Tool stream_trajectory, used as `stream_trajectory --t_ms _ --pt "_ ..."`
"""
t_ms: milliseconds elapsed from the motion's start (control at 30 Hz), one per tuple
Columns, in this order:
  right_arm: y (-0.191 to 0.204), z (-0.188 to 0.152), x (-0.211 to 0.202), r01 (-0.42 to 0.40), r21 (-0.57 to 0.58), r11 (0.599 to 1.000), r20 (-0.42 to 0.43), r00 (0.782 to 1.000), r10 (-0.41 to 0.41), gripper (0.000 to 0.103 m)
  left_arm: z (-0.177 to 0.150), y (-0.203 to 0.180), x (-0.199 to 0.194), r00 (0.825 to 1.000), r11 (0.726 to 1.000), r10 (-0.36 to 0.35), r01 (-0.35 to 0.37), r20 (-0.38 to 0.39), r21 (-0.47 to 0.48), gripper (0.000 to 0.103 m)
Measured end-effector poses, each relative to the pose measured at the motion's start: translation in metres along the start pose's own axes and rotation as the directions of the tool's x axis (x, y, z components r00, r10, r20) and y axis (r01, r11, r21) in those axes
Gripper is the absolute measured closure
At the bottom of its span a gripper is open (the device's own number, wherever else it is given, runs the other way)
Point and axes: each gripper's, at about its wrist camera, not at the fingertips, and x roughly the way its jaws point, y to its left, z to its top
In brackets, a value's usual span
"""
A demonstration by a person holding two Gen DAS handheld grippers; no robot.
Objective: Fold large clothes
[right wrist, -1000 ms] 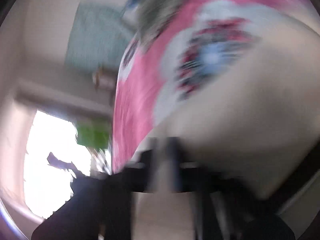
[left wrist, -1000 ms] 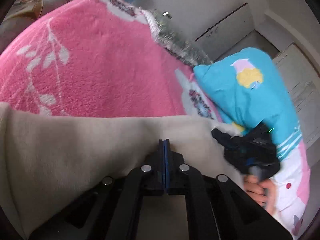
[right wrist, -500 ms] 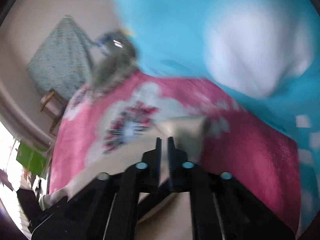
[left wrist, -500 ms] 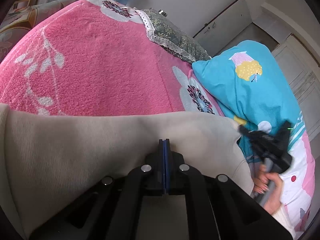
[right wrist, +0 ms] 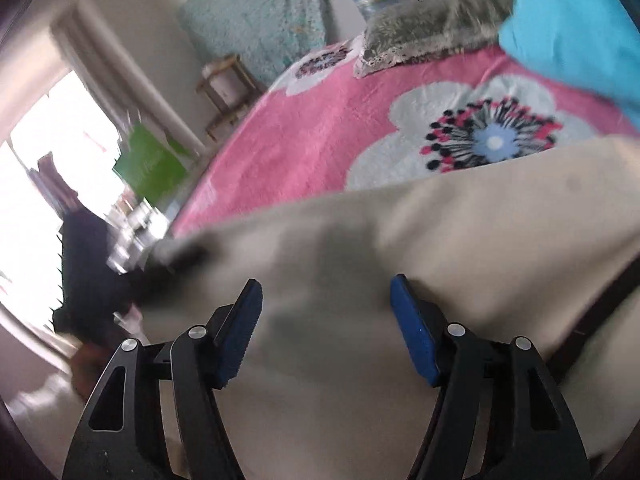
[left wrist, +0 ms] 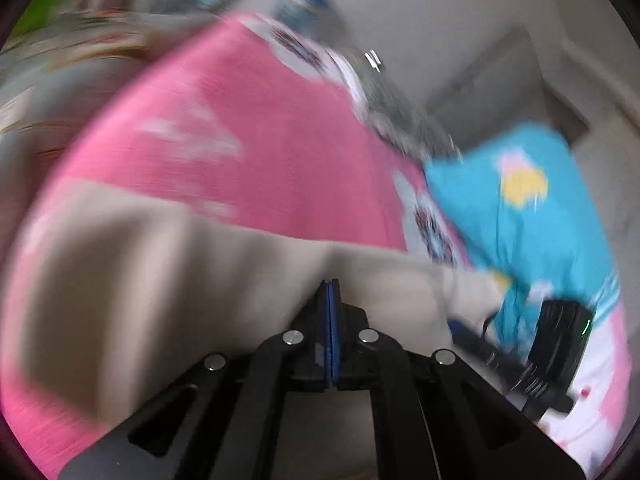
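A large beige garment [left wrist: 200,280] lies spread over a pink flowered blanket [left wrist: 240,140] on a bed. My left gripper [left wrist: 330,285] is shut, and the cloth puckers up to its tips, so it seems pinched there; this view is blurred. In the right wrist view my right gripper [right wrist: 326,300] hovers just over the same beige garment [right wrist: 460,220]. Its jaws are opening, and the blue pads [right wrist: 412,328] stand wide apart without pressing on the cloth. The black body of the right gripper [left wrist: 560,344] shows at the lower right of the left wrist view.
A turquoise pillow [right wrist: 580,20] and a grey-green pillow [right wrist: 420,32] lie at the head of the bed. A wooden stool [right wrist: 228,88] stands by the wall. A dark blurred shape [right wrist: 88,272] fills the left side in front of a bright window.
My right gripper went from shut to wide open, let the beige cloth go and rolled level. The left gripper stayed shut and shifted, with the cloth now raised at its tips.
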Motion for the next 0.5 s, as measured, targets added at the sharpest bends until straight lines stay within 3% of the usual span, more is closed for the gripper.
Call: stream_trajectory --t_ms 67,167,233,267,367,400,500 --pt "0.007 -0.006 -0.002 0.054 -0.051 0.997 -0.005 0.999 -0.054 0.039 -0.002 0.014 -0.015 1.0 0.999 -0.015 0.016 0.023 -0.035 0.099" --pt "0.01 -0.013 -0.003 0.1 -0.078 0.992 -0.01 0.995 -0.101 0.039 -0.006 0.005 -0.028 0.991 0.993 0.104 -0.099 0.082 -0.057 0.1" --pt "0.012 -0.009 0.004 0.124 -0.088 0.988 -0.005 0.992 -0.125 0.039 -0.01 -0.013 -0.034 0.97 0.979 0.2 -0.193 0.135 -0.065 0.101" --pt "0.013 -0.009 0.006 0.139 -0.103 0.985 -0.008 0.99 -0.14 0.039 -0.01 -0.024 -0.034 0.967 0.98 0.201 -0.197 0.156 -0.039 0.101" --pt "0.011 -0.002 0.01 0.139 -0.094 0.986 -0.025 0.99 -0.141 0.039 -0.012 -0.054 -0.026 0.982 0.988 0.118 -0.13 0.145 0.081 0.101" --pt "0.011 -0.002 0.01 0.138 -0.094 0.986 -0.028 0.99 -0.141 0.039 -0.011 -0.056 -0.024 0.988 0.991 0.097 -0.107 0.12 0.084 0.101" --pt "0.013 -0.004 0.008 0.142 -0.099 0.985 -0.019 0.989 -0.144 0.039 -0.007 -0.041 -0.014 0.999 0.999 0.007 -0.006 0.037 -0.042 0.101"
